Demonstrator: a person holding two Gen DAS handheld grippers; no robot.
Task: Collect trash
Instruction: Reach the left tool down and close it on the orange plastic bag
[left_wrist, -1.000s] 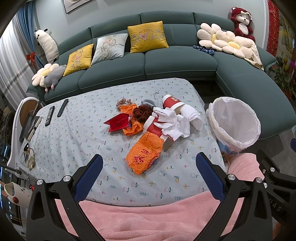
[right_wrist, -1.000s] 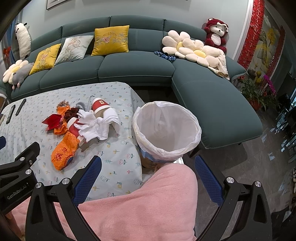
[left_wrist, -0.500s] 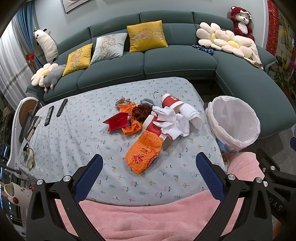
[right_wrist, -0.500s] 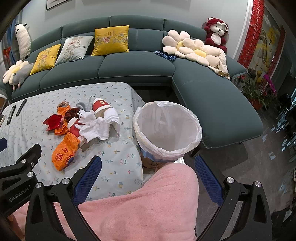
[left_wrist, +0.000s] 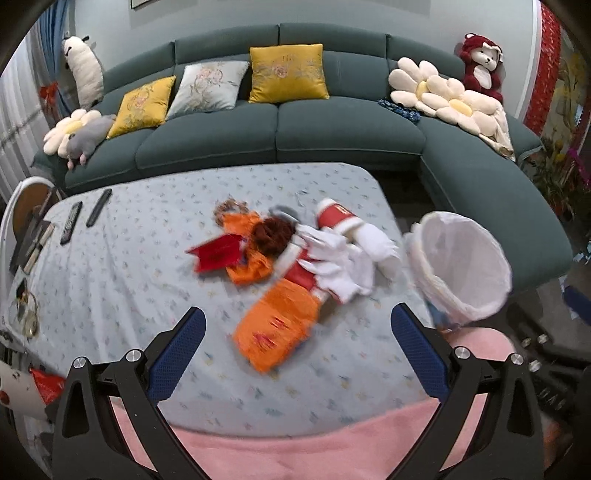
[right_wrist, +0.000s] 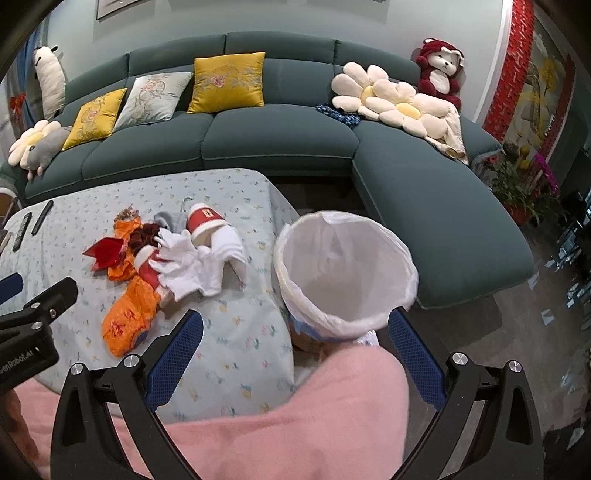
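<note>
My left tongs (left_wrist: 297, 354) gaping, empty, above orange wrapper (left_wrist: 279, 328); right tongs (right_wrist: 293, 356) gaping, empty, near bin (right_wrist: 345, 273).

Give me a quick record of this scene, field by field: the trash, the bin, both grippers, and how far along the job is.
surface: table under a floral cloth
trash: pile near the table's middle, with an orange wrapper, crumpled white tissues, a red paper cup on its side, a red folded paper
bin: white-lined trash bin at the table's right edge, looks empty
left gripper: open, holding nothing, facing the pile
right gripper: open, holding nothing, facing the bin
progress: no trash picked up yet
</note>
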